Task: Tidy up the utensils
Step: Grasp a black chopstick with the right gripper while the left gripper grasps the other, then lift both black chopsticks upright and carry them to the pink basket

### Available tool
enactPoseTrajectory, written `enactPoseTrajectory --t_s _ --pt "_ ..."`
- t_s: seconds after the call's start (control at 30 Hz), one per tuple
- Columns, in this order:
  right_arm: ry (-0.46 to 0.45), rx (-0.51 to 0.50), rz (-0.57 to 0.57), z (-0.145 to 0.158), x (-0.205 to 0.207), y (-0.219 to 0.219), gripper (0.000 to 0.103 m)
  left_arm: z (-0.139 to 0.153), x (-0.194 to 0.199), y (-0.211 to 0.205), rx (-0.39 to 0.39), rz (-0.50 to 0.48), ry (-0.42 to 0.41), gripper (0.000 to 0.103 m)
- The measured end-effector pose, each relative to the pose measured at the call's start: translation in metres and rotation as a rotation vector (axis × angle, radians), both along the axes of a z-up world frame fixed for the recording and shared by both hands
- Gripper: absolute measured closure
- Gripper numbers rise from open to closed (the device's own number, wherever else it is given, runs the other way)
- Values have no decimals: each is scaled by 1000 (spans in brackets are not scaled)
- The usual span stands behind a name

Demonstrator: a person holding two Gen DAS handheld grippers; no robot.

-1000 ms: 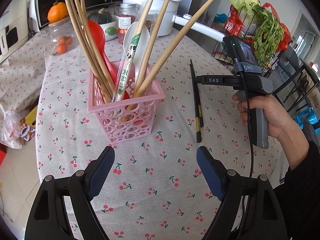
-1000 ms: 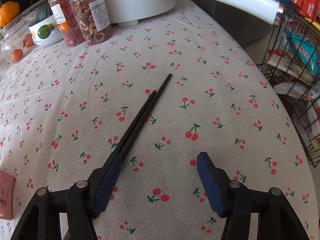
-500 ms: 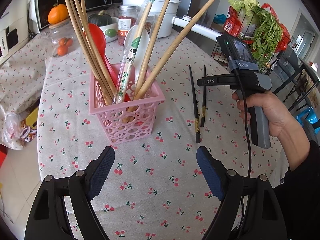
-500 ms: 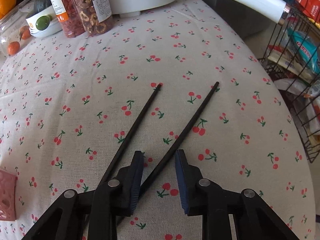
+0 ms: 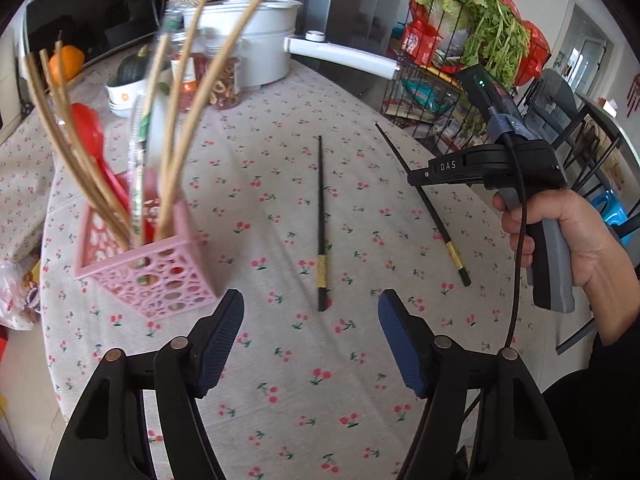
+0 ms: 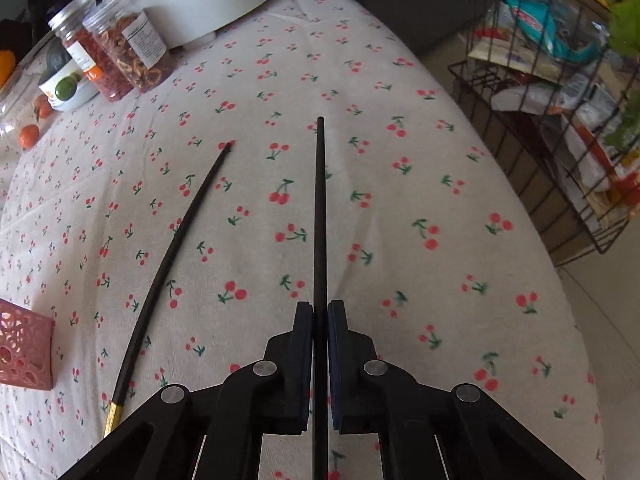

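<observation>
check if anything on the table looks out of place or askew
The pair of black chopsticks is split. One lies loose on the cherry-print tablecloth, outside the pink basket holding the other utensils. Its mate is clamped in the right hand-held gripper. Nothing looks spilled or broken.

Both tools are matte black. The left gripper (image 5: 311, 318) carries dark blue, finely textured pads (image 5: 224, 332) on angular arms with round silver pivot pins. The right gripper (image 6: 320, 312) matches it; its body reads "DAS", its handle is grey, a thin black cable trails down, a green light glows. The hand (image 5: 568, 236) meets a black sleeve (image 5: 612, 364).
</observation>
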State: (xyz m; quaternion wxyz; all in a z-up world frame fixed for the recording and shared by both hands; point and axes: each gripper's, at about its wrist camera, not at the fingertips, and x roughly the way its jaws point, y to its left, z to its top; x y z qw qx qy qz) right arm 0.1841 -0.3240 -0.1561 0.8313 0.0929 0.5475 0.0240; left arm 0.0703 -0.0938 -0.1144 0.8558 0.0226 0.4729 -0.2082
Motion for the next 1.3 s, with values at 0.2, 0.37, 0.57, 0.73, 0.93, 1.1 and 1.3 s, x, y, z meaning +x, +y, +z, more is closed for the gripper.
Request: enactPoseTrajectory --t_s 0.2,0.37,0.57,0.73,0.93,1.1,1.3 --pt "-26 99 -4 21 -17 -17 99 -12 29 -69 83 -63 12 63" --pt "-32 150 16 25 -22 -19 99 -27 84 -102 159 -21 48 72" --pt "-20 200 3 24 -24 -32 99 -56 145 -113 252 62 95 76" --pt "-20 203 9 26 -24 -36 99 -70 166 -120 298 67 92 78" --pt "-10 186 7 24 -23 -35 99 -70 179 -123 305 35 118 84" --pt "4 178 -10 24 -22 -32 99 -69 183 -120 272 65 157 98" --pt "-31 172 -48 47 -34 -34 99 -33 143 -123 215 1 83 98"
